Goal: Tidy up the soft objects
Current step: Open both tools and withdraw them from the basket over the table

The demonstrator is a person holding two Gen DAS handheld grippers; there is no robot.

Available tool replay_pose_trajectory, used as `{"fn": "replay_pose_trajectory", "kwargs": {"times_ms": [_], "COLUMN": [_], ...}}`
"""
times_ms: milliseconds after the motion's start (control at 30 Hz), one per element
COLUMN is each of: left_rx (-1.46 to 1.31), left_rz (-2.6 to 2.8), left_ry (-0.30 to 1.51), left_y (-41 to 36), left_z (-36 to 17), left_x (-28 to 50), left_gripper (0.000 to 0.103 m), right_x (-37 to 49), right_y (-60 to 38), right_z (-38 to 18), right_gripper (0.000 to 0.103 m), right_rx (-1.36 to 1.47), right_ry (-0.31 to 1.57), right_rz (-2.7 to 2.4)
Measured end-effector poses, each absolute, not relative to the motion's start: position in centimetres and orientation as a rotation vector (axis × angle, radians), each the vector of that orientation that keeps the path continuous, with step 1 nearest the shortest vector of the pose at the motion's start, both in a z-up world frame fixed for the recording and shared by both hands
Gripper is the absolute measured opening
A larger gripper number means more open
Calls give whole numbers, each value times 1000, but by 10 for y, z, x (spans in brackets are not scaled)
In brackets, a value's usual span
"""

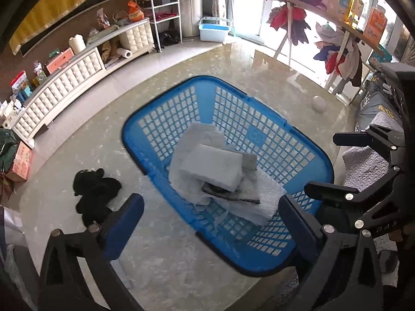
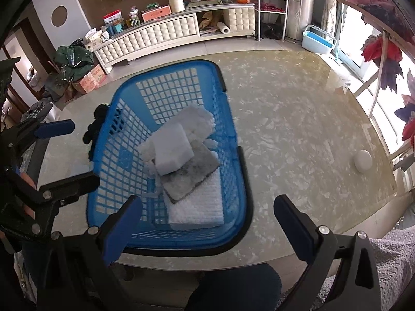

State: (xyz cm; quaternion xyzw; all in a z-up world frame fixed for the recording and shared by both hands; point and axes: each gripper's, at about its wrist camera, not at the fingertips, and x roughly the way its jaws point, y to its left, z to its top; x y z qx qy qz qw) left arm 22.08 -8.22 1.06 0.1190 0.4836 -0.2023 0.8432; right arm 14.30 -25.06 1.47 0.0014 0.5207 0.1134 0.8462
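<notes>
Beside blue basket [image 1: 262,119]: black soft toy [image 1: 94,194] on table [image 1: 181,272]; white puck [image 2: 363,161] well apart.

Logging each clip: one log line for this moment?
left hand-held gripper open | right hand-held gripper open | pads in basket | black toy outside

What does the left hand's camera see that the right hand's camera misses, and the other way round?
Only the left wrist view shows the black soft item whole, lying on the table beside the basket; in the right view the basket wall mostly hides it. Only the right wrist view shows the grey pad clearly, between the white block and the white cloth. Both show the blue basket holding white pieces, the small white round object on the table, and both grippers open and empty, the left gripper and the right gripper.
</notes>
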Motion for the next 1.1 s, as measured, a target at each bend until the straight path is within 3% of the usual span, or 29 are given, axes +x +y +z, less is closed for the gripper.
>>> {"fn": "replay_pose_trajectory", "kwargs": {"times_ms": [400, 1100], "left_rx": [144, 86], "left_rz": [-321, -134], "left_ry": [1026, 1088], "left_y": [-11, 114], "left_z": [31, 12], "left_x": [205, 182], "left_gripper": [103, 103], "right_x": [145, 170], "right_y": [-201, -90], "right_z": [18, 11], "right_gripper": [102, 102], "right_rx": [-43, -120], "right_ry": [1097, 1099], "right_rz": [315, 497]}}
